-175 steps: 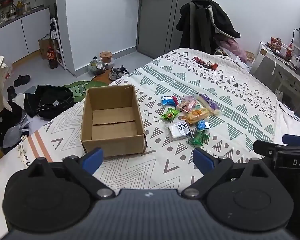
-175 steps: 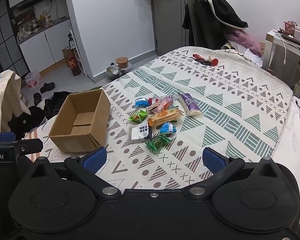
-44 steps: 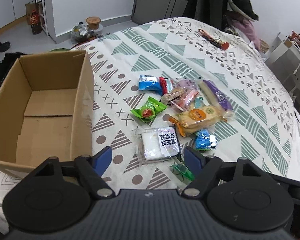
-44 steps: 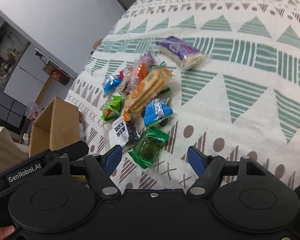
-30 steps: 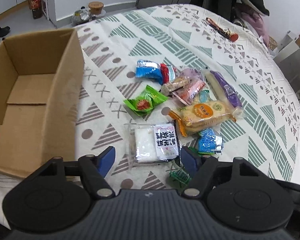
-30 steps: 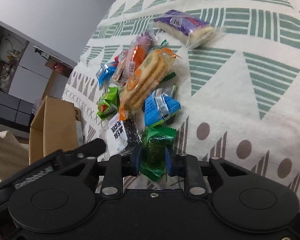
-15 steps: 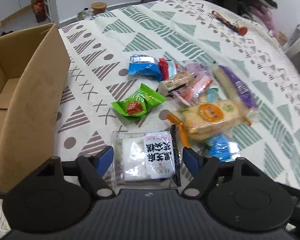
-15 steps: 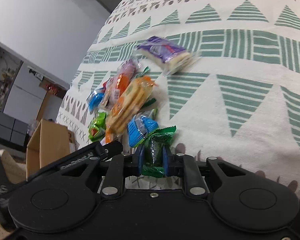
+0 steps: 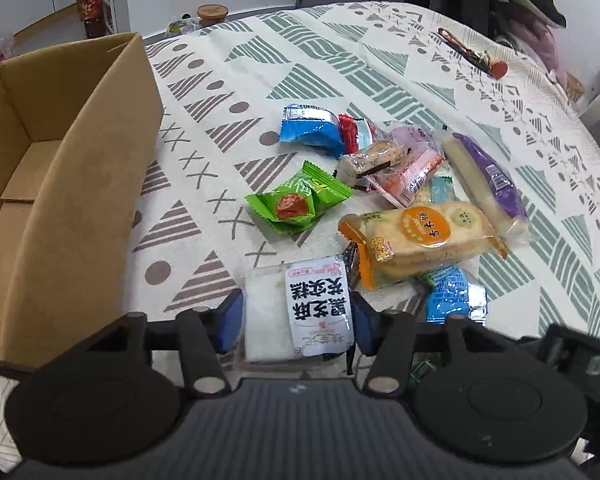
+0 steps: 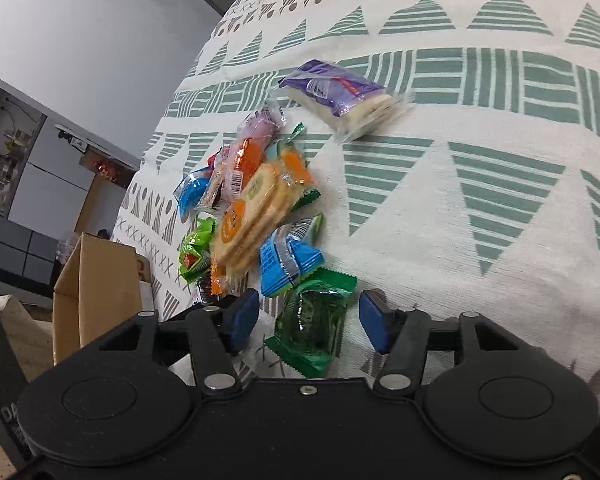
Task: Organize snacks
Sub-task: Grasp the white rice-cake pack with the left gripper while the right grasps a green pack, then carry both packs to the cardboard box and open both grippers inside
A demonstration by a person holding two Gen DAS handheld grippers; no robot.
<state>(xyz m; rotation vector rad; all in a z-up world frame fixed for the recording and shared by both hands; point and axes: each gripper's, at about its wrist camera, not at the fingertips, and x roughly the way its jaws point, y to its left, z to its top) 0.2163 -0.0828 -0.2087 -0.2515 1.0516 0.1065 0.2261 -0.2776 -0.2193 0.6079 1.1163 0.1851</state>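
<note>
A white snack packet [image 9: 300,312] with black characters lies on the patterned bedspread, and my left gripper [image 9: 298,320] is shut on it, blue pads against its two sides. My right gripper [image 10: 309,318] stands open around a dark green packet [image 10: 311,336] that rests on the bedspread between its fingers. Beyond lie an orange cracker pack [image 9: 419,240], a blue packet [image 10: 286,264], a light green packet [image 9: 300,204] and a purple-wrapped pack [image 10: 339,96]. The open cardboard box [image 9: 60,208] stands empty to the left of the pile.
More small wrappers lie at the far side of the pile, among them a blue one [image 9: 309,130]. A red-tipped object [image 9: 495,66] lies far back on the bed. The bed's edge drops to the floor behind the box, near a jar [image 9: 212,14].
My left gripper moved down onto the white packet and closed on it. My right gripper, shut on the dark green packet half a second ago, has opened and the packet lies between its fingers.
</note>
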